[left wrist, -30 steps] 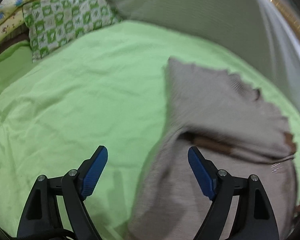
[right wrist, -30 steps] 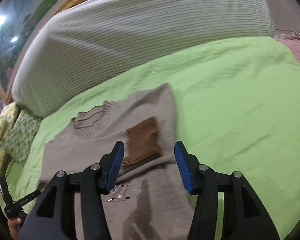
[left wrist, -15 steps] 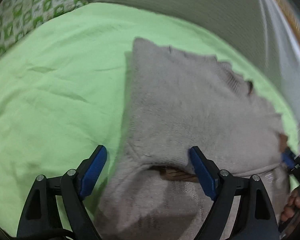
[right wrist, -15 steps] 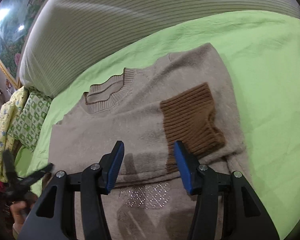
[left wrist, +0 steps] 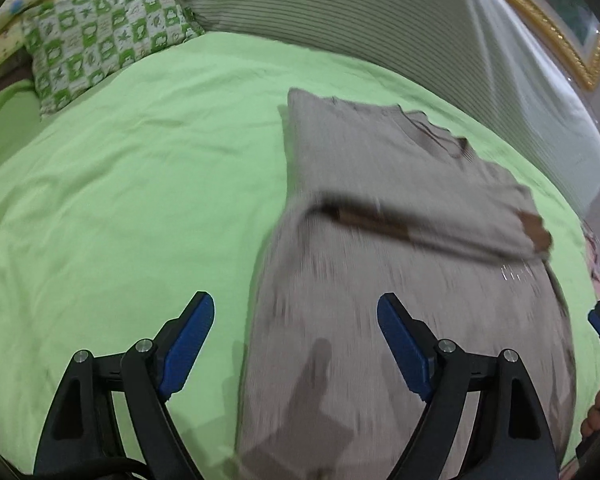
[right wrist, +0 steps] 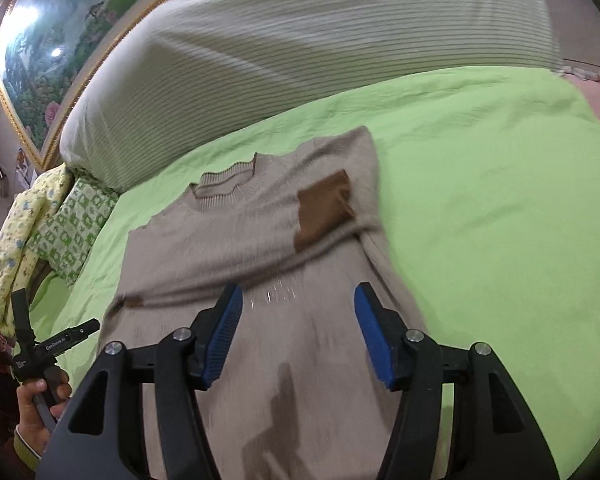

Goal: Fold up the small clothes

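At the far left a green-and-white checked pillow (left wrist: 100,56) is seen propped beside a long striped bolster (left wrist: 380,28), clear of the working space; next, the left gripper (left wrist: 292,336) is held above the light green bedsheet (left wrist: 120,200) with its blue pads spread wide and nothing between them, seemingly poised over the left edge of the garment; the beige knitted sweater with brown cuffs (right wrist: 260,220) is laid flat in the middle of the sheet, collar toward the bolster, both sleeves folded across the chest, presumably so that the hem can be brought up next; further right, the right gripper (right wrist: 298,332) is likewise held wide apart and empty above the lower body; no containers are seen.
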A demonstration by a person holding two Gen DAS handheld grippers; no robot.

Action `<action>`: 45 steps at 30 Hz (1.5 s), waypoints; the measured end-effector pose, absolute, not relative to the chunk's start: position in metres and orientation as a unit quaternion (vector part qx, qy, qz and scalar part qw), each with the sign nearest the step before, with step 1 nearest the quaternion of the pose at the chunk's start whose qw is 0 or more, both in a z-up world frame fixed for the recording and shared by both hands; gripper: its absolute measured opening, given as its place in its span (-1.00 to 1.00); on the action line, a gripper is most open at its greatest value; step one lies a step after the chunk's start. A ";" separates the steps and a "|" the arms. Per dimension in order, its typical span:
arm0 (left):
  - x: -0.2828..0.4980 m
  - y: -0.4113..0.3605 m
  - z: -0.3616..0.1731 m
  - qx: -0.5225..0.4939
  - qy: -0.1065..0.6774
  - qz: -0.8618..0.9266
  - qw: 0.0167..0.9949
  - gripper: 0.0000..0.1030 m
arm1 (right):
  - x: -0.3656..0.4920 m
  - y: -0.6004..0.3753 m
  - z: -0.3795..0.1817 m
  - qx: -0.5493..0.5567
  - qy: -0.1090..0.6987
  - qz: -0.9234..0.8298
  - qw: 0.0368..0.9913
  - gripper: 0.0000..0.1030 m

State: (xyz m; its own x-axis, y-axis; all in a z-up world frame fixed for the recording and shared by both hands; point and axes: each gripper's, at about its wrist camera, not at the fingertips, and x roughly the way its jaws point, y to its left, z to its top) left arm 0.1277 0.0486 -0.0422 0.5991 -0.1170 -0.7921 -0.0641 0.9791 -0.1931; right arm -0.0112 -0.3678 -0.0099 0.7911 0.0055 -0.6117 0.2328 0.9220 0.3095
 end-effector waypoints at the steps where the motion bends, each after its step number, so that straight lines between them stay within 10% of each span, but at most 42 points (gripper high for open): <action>1: 0.113 0.048 -0.041 -0.099 0.450 -0.020 0.887 0.65 | -0.024 -0.366 -0.011 0.184 0.322 -0.063 0.927 0.17; 38: -0.075 0.031 -0.086 -0.076 0.517 -0.128 0.843 0.61 | -0.199 -0.358 -0.078 0.273 0.367 -0.026 0.889 0.17; 42: -0.075 0.030 -0.087 -0.078 0.515 -0.136 0.843 0.40 | -0.197 -0.359 -0.081 0.291 0.371 -0.002 0.882 0.17; 45: -0.075 0.030 -0.086 -0.078 0.513 -0.150 0.841 -0.28 | -0.189 -0.357 -0.082 0.289 0.381 0.022 0.878 0.17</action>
